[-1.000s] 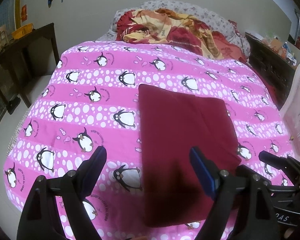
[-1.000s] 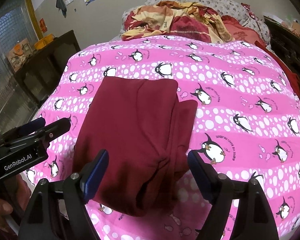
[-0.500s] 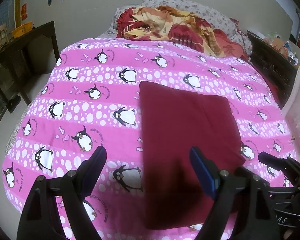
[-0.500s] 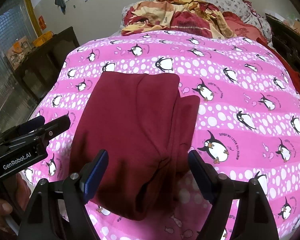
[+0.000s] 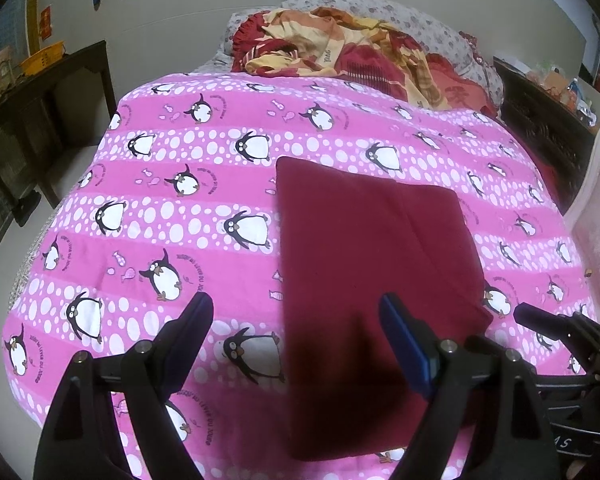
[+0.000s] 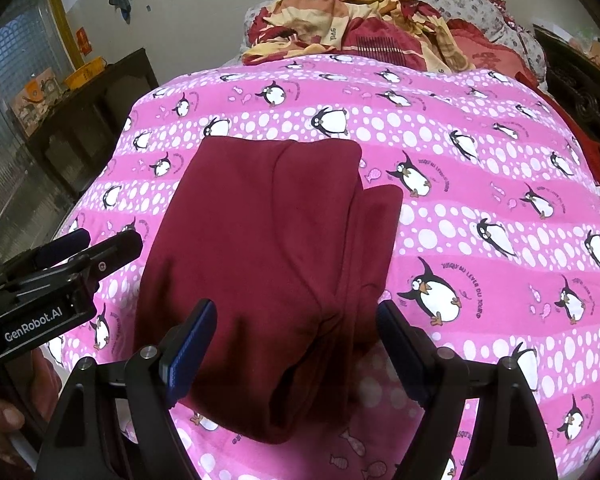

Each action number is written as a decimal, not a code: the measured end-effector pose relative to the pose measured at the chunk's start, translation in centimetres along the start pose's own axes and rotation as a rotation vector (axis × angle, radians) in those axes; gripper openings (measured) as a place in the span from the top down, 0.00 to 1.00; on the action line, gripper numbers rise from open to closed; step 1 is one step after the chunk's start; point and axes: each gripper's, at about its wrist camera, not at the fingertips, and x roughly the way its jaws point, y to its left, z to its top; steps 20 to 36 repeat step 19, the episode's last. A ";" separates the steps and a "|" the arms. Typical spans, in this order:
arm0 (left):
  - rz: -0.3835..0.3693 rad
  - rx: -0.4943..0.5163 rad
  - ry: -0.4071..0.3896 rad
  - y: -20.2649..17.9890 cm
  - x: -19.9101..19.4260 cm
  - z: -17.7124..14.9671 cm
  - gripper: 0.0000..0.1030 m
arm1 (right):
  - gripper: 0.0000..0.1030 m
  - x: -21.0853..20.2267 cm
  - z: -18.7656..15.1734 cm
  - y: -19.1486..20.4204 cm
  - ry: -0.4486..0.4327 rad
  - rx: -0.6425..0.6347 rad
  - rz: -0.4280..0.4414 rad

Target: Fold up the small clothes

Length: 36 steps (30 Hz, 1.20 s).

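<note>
On the penguin bedspread point(image 5: 172, 216) we find the maroon garment point(image 5: 364, 272) lying flat, already folded into a long rectangle; a second layer peeks out along its far-right edge in the right wrist view point(image 6: 376, 220). We judge it was laid on the open middle of the spread so both tools can reach it. Left gripper point(image 5: 296, 328) hangs above the garment's near-left edge, jaws spread wide, holding nothing. Right gripper point(image 6: 296, 328) hangs above the garment's near end, jaws equally wide and empty, straddling the fabric. Beyond the garment, a crumpled quilt point(image 5: 340, 52) sits at the head of the bed. We judge a final crosswise fold may remain.
</note>
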 end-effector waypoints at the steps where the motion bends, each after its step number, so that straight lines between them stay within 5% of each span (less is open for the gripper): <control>1: -0.001 -0.001 0.000 0.0 0.0 0.0 0.19 | 0.17 0.0 0.0 0.0 0.001 -0.001 -0.001; 36: -0.014 -0.014 0.011 1.0 1.1 0.2 0.19 | 0.16 0.7 0.2 -0.6 0.017 0.004 0.006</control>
